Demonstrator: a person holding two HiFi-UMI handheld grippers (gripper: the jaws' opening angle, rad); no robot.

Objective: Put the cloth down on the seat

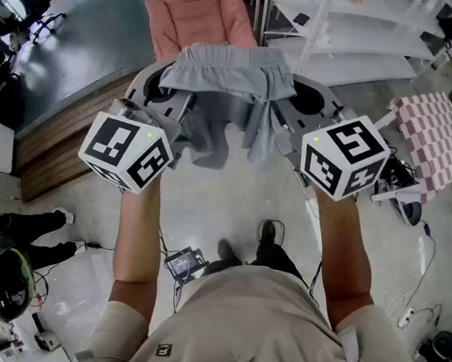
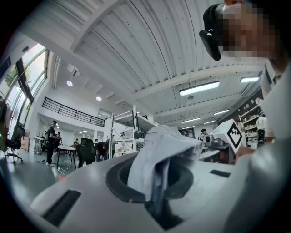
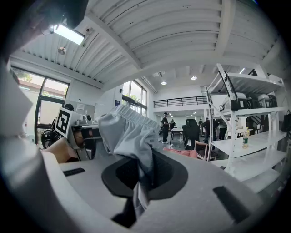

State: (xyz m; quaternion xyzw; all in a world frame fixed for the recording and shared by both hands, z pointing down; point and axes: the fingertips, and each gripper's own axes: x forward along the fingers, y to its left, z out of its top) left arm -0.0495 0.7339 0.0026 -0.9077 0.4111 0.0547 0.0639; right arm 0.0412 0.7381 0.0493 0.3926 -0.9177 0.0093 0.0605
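Clamping cloth [image 1: 221,71] ends, left claw [image 2: 156,204], right claw [image 3: 136,202]

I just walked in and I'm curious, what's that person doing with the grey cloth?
A person holds a gripper in each hand. The left gripper and the right gripper are both shut on the grey cloth, holding it up in the air between them. The pink seat stands ahead, and the cloth is not on it yet.

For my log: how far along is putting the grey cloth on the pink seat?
Done: grey fabric cloth lifted. In hand: left gripper and right gripper both shut on it, spreading it in the air. Left: carry it to the pink cushioned seat and lay it down.
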